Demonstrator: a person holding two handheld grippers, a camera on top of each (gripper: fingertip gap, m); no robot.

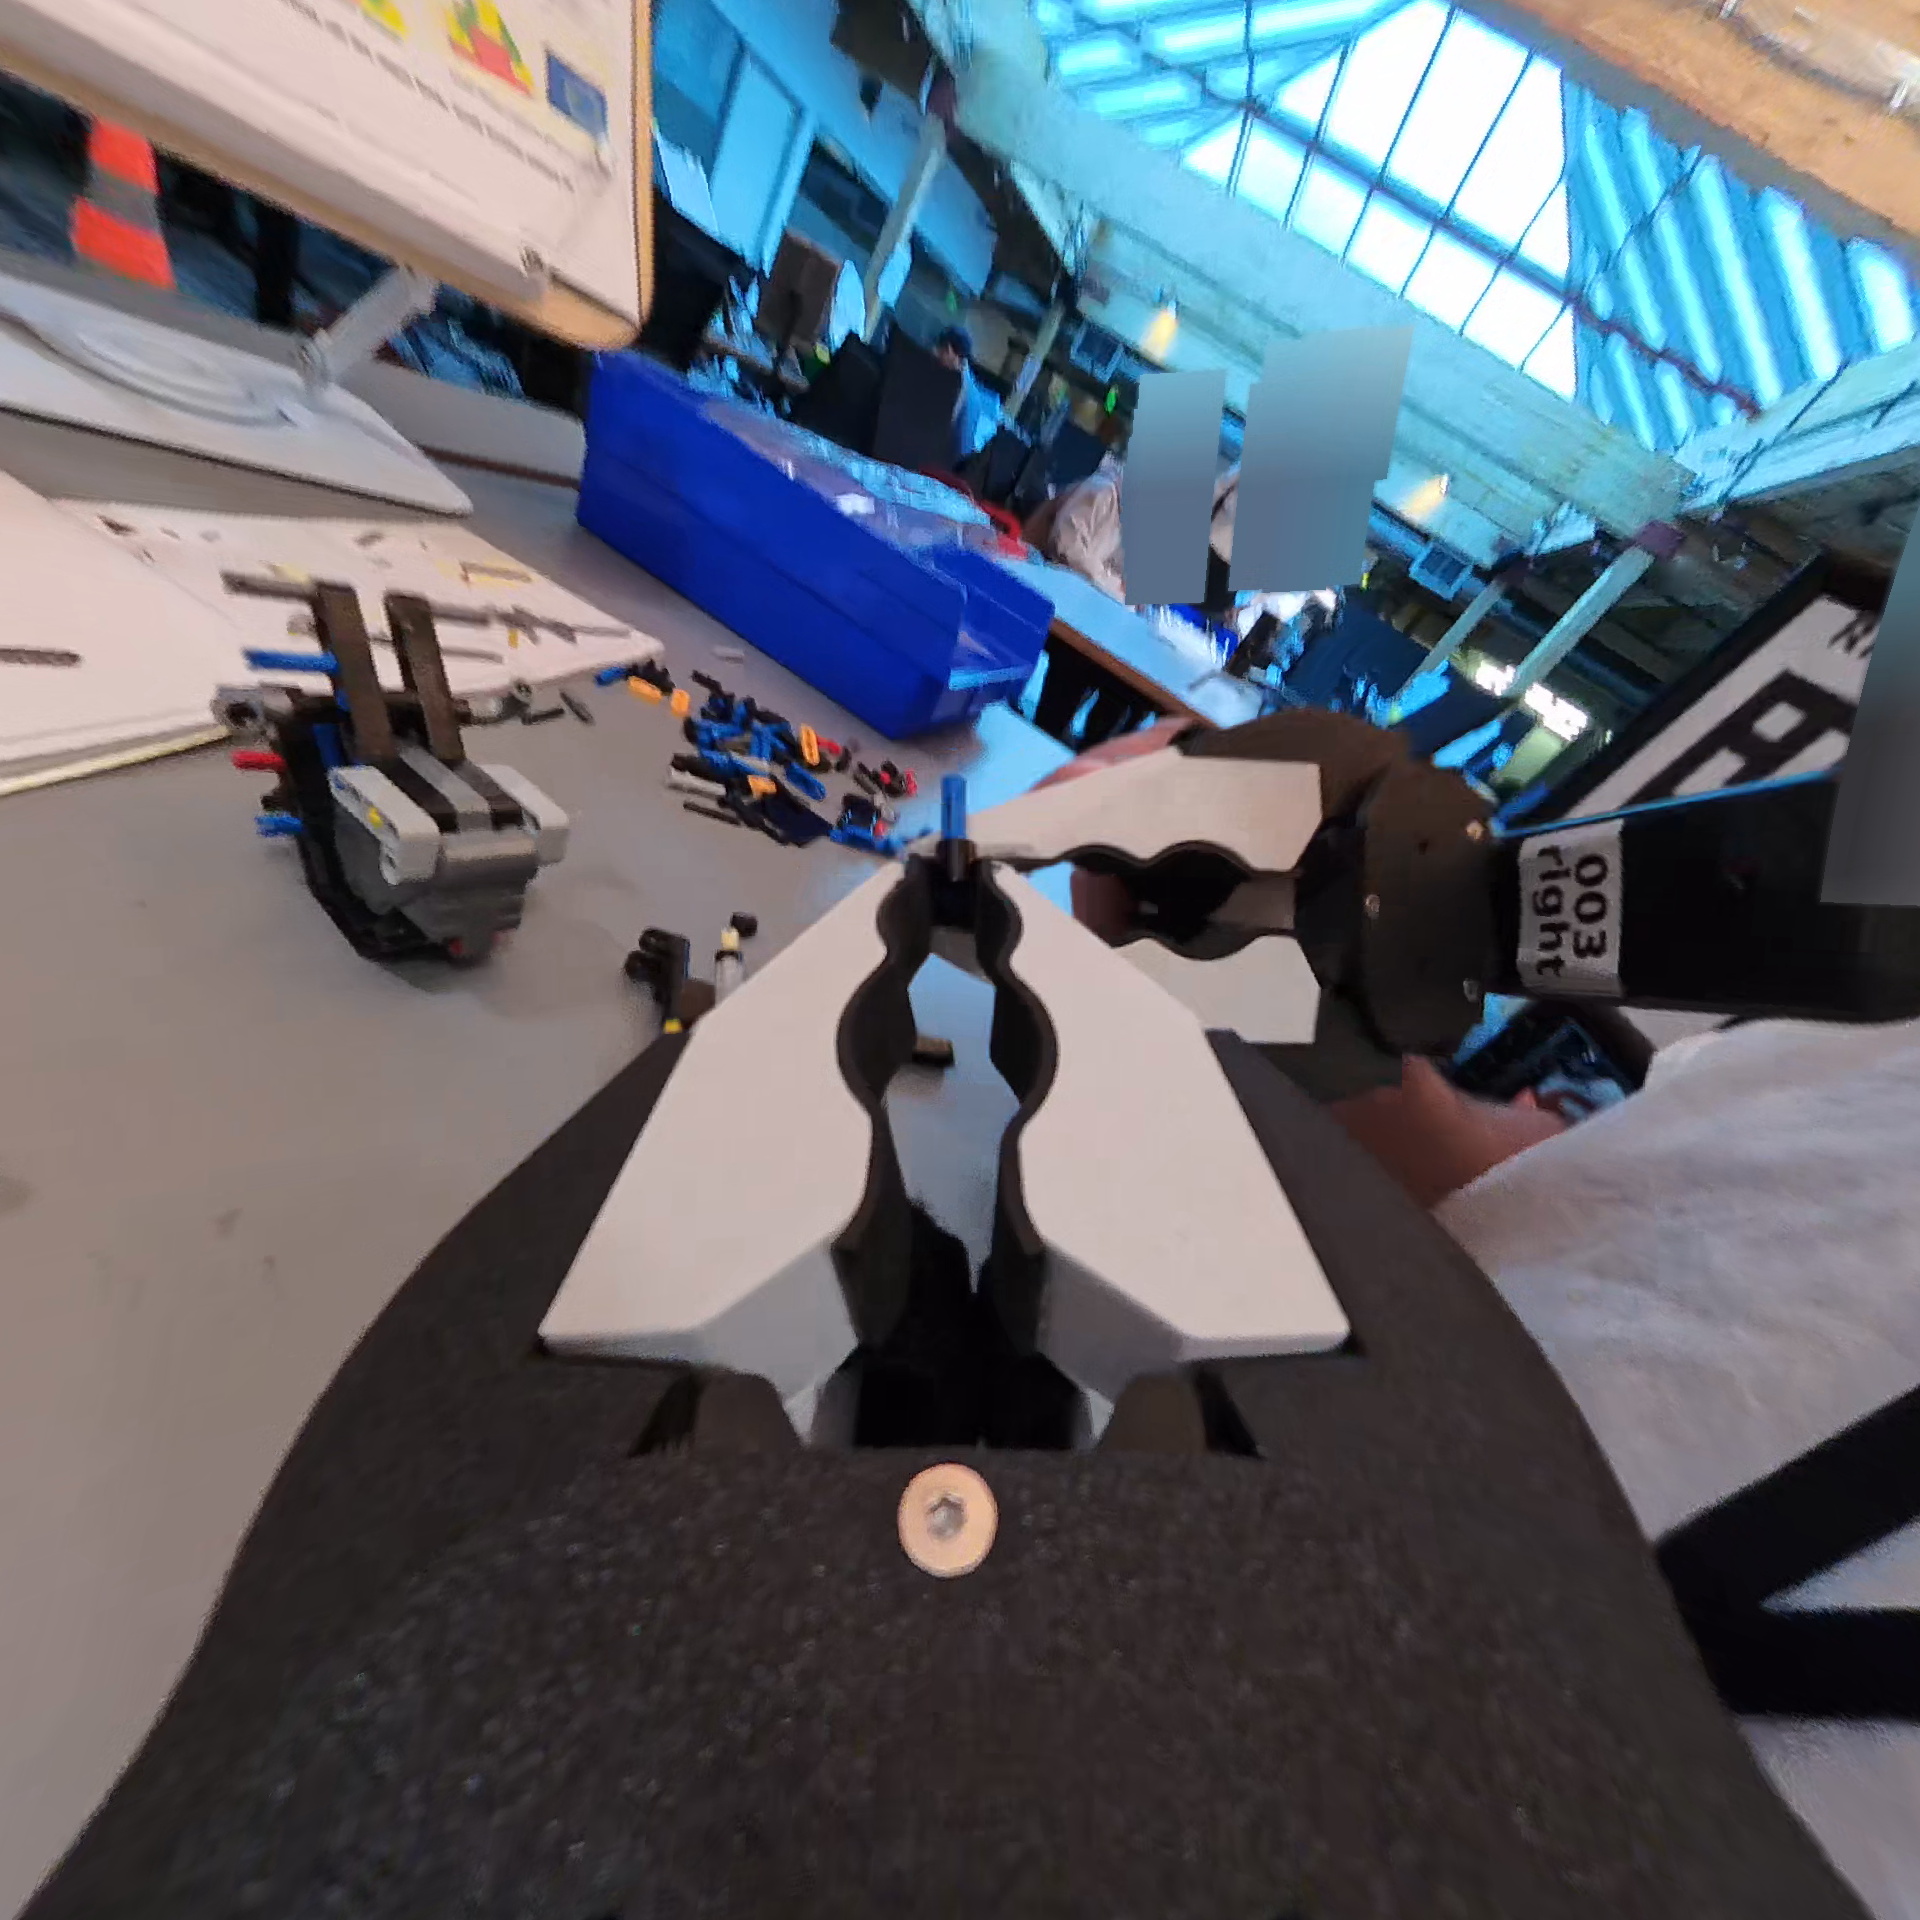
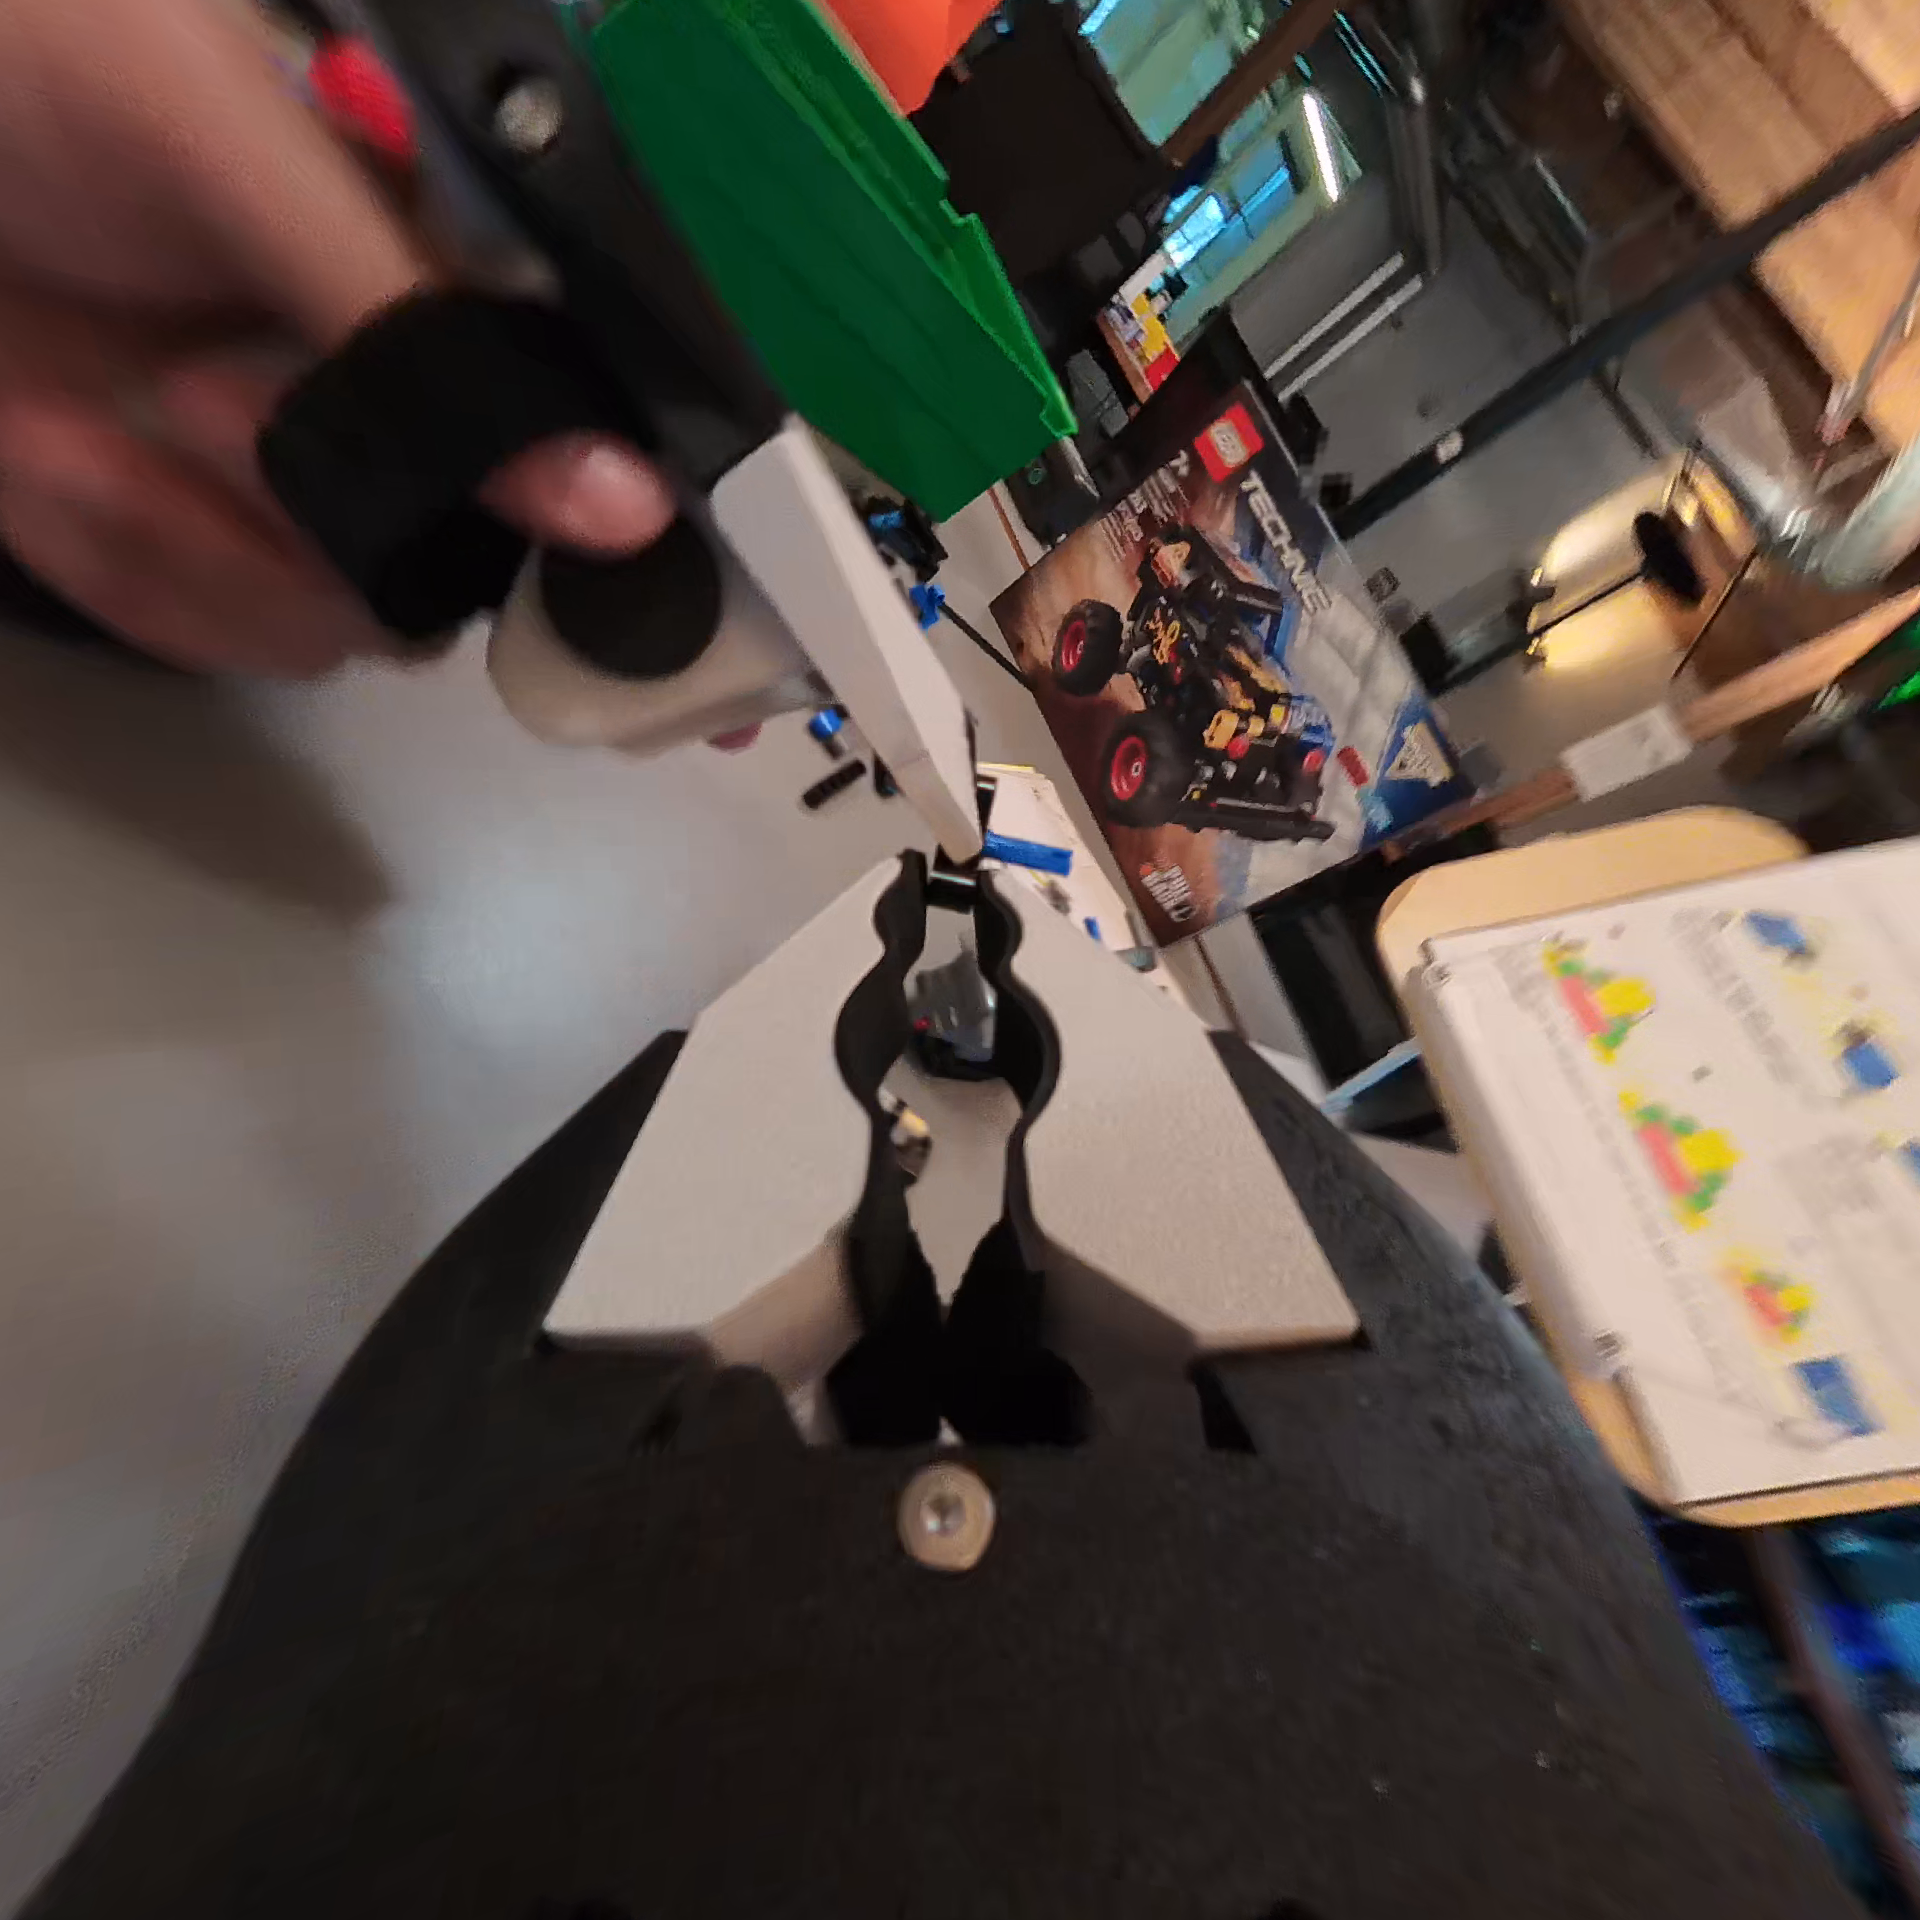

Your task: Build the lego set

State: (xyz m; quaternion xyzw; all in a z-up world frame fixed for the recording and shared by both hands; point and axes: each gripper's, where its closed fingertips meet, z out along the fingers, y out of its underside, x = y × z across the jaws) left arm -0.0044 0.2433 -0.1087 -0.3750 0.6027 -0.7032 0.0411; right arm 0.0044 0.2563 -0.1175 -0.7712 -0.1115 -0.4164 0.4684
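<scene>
The left gripper (image 1: pixel 951 878) was held above the grey table (image 1: pixel 156 1091), its jaws closed narrow at the tips on a small black connector (image 1: pixel 951 868) with a blue pin (image 1: pixel 954 805) standing up out of it. The right gripper (image 1: pixel 920 847) came in from the right side, and its white tips met the same small piece, so the two grippers were touching at that point. In the right wrist view the right gripper (image 2: pixel 951 883) also pinched the black connector (image 2: pixel 951 891), and the blue pin (image 2: pixel 1029 852) pointed to the right, just beside the fingertips. The half-built model (image 1: pixel 405 800), black and grey, stood on the table well apart to the left. A heap of loose pieces (image 1: pixel 769 758) lay between it and the blue bin (image 1: pixel 790 561). The set box (image 2: pixel 1226 675) leaned further behind.
</scene>
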